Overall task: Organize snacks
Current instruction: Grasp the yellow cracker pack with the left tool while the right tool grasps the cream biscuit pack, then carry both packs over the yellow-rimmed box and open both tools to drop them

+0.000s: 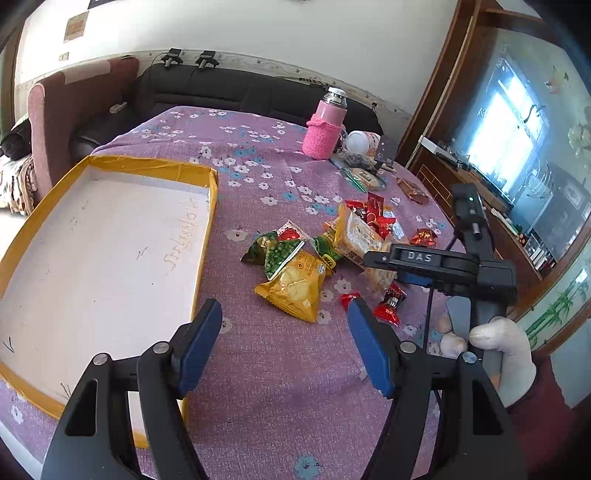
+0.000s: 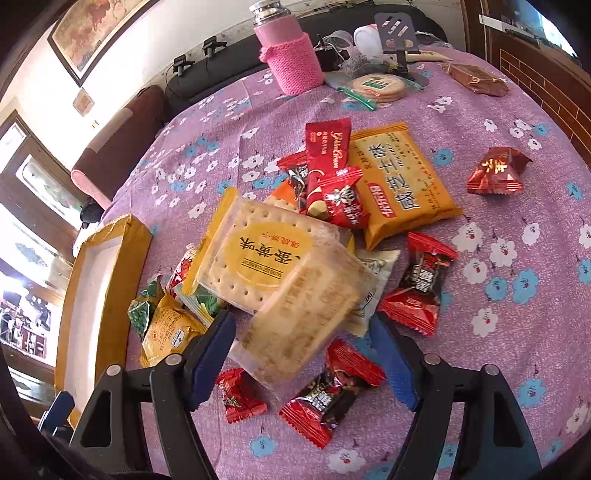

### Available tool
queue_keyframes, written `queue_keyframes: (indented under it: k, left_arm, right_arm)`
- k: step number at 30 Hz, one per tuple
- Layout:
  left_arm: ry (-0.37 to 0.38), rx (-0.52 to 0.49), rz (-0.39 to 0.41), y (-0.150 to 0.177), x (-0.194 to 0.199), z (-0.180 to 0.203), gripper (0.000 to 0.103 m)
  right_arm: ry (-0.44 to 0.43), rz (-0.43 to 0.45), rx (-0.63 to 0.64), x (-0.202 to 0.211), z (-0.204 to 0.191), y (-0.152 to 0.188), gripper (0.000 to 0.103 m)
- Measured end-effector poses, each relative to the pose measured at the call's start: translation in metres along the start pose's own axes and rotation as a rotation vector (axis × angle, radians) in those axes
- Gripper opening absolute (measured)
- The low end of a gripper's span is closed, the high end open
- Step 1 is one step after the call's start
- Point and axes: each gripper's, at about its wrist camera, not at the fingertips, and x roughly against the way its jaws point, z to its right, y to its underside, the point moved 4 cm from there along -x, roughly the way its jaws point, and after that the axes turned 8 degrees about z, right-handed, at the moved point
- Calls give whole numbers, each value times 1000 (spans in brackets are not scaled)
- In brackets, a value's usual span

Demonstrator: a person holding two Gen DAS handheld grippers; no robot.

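A pile of snack packets lies on the purple flowered tablecloth [image 1: 258,362]. A shallow white tray with a yellow rim [image 1: 110,236] sits to the left, holding nothing. My left gripper [image 1: 286,336] is open above the cloth, just short of a yellow cracker bag [image 1: 295,286]. My right gripper [image 2: 306,354] is open, its blue fingers on either side of a clear pack of pale crackers [image 2: 303,321], not closed on it. A yolk biscuit pack [image 2: 258,254], an orange cracker pack [image 2: 402,181] and red candies [image 2: 325,398] lie around it.
A pink flask in a knitted sleeve [image 1: 327,125] stands at the table's far side beside a round biscuit pack [image 2: 378,86], a phone stand [image 2: 399,33] and a brown packet [image 2: 476,79]. A lone red candy [image 2: 496,171] lies right. A dark sofa [image 1: 236,88] is behind.
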Motion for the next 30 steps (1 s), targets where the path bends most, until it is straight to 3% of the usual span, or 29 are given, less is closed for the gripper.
queue_keyframes:
  k: [1,2,9,18,19,20,21,30]
  left_arm:
    - [0,-18,-1,0,0,3,70]
    - [-1,-37,-6,-1,-4,7,70]
    - [-24,-171,-93,-3,-56,31,70]
    - [-145,-259,-218,10,-123,37,70]
    - [-145,-262,-237,15,-127,37,60]
    - [-142,-257,-245,18,-128,36,47]
    - [-133,-244,-239,18,-126,35,43]
    - [-55,-115,-165,9,-73,40,42]
  right_arm:
    - [24,5,14,-1,-1,0,39]
    - [16,-4,10,-4,-1,1,33]
    - [-66,4,-35,8,20,8,33]
    - [-132,19,-35,29,30,10,33]
    - [-142,18,-36,29,29,11,33]
    - [-149,19,-34,30,29,12,33]
    - [-154,22,-32,31,29,13,33]
    - [-212,32,-31,41,24,16,33]
